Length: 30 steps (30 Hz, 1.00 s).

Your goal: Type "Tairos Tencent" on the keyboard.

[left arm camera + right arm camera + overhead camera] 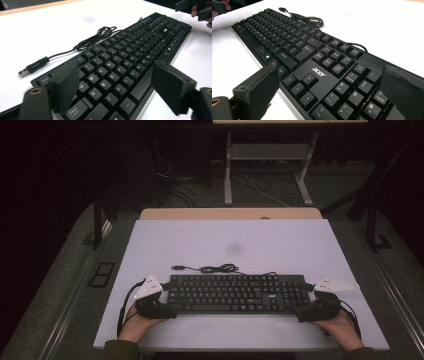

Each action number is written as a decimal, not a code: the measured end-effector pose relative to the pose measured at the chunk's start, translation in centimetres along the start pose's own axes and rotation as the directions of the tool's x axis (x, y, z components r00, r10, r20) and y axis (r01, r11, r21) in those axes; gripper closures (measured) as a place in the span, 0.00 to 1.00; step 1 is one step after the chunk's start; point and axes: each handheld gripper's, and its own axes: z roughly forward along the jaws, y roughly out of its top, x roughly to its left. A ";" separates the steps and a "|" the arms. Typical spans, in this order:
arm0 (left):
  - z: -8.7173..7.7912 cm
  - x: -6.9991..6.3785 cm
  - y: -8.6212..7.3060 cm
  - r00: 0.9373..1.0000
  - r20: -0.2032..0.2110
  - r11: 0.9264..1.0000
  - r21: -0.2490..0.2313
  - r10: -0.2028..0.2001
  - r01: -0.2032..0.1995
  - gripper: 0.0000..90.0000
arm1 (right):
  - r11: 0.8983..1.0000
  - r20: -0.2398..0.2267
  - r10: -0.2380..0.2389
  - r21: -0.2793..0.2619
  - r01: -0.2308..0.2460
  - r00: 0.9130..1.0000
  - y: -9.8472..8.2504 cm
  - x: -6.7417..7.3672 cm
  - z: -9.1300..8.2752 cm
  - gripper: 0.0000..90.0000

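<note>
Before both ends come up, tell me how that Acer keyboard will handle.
The Acer keyboard looks like one rigid flat slab, so it probably lifts level without sagging. Its loose USB cable will likely trail and drag. The smooth plastic edges may slip between the open jaws.

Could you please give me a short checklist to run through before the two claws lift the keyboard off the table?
1. Left claw straddles the keyboard's left end, with the front and back edges between its jaws: ok.
2. Right claw straddles the right end by the number pad: ok.
3. Pads pressing on the keyboard's edges: not ok; in both gripper views the jaws stand apart from it, so both claws are open.
4. Cable free to follow: ok; it lies loosely coiled behind the keyboard, and the USB plug is unplugged.
5. Keyboard lying flat on the white table: ok.
6. Both claws level with each other: cannot tell.
</note>
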 end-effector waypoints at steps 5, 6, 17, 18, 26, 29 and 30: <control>-0.2 -0.1 -0.1 1.000 -0.007 1.000 0.014 0.014 -0.014 0.28 | 1.000 -0.015 -0.007 -0.001 0.007 1.000 0.1 0.0 0.2 0.03; -0.3 -0.1 0.0 1.000 -0.016 1.000 0.018 0.022 -0.021 0.28 | 1.000 -0.019 -0.006 -0.001 0.006 1.000 0.1 0.0 0.3 0.03; -0.3 -0.1 -0.1 0.997 -0.059 0.997 0.075 0.040 -0.036 0.11 | 1.000 -0.053 -0.002 -0.010 0.001 0.999 0.7 0.1 0.6 0.03; -0.3 -0.1 -0.2 0.997 -0.060 0.996 0.082 0.040 -0.035 0.09 | 1.000 -0.055 0.001 -0.010 -0.001 0.999 0.8 0.1 0.6 0.03; 0.0 -0.1 -0.3 0.998 -0.053 0.996 0.085 0.036 -0.032 0.00 | 1.000 -0.059 -0.012 -0.006 0.012 0.998 1.2 0.4 0.9 0.03; -0.1 -0.1 -0.3 0.998 -0.050 0.996 0.084 0.031 -0.026 0.00 | 1.000 -0.064 -0.013 -0.005 0.012 0.998 1.4 0.5 1.3 0.03; -0.1 -0.1 -0.3 0.998 -0.049 0.997 0.079 0.028 -0.024 0.00 | 1.000 -0.065 -0.014 -0.007 0.014 0.998 1.6 0.6 1.4 0.03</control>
